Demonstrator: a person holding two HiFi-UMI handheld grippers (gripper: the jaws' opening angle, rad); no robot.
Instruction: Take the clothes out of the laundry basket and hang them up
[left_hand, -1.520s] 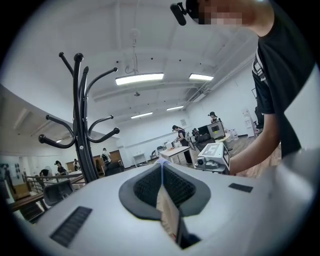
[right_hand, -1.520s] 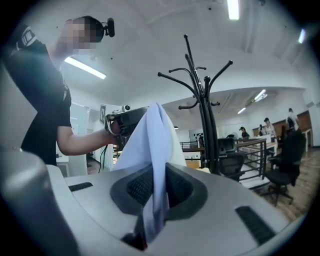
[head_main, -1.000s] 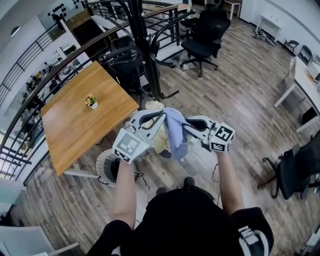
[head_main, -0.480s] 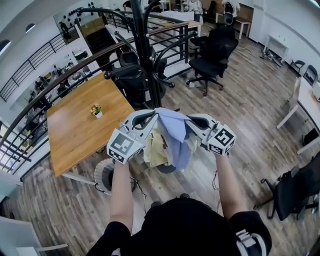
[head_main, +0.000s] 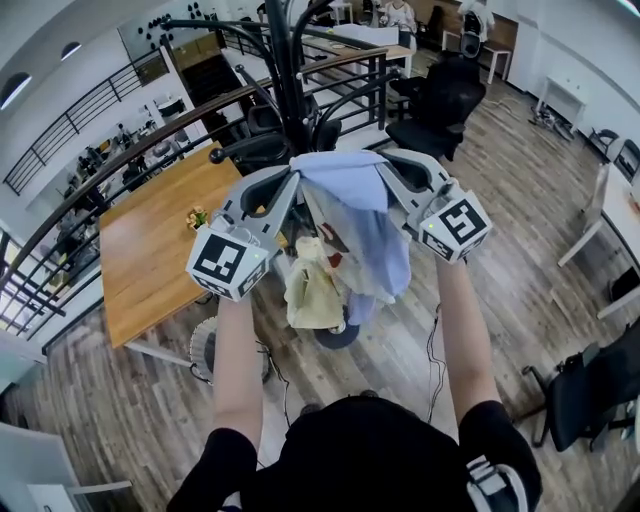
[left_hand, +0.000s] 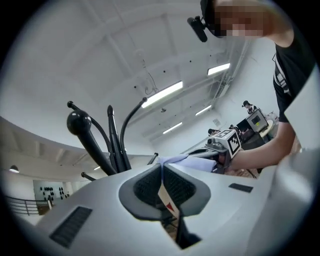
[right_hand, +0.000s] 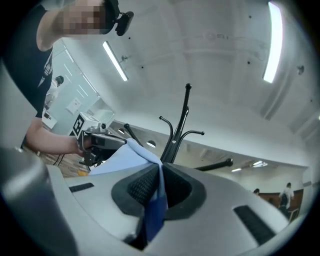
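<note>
Now pale-blue cloth hangs pinched: left hand-held gripper, right hand-held gripper, latter's jaws just closing.

Prob. office: swivel chairs, desks (wood table too).

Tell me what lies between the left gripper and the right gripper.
A light blue garment spans the gap in the head view. The left gripper is shut on one end; the right gripper has just been closing its jaws and pinches the other.

A potted plant sits on the wooden table near office chairs
</note>
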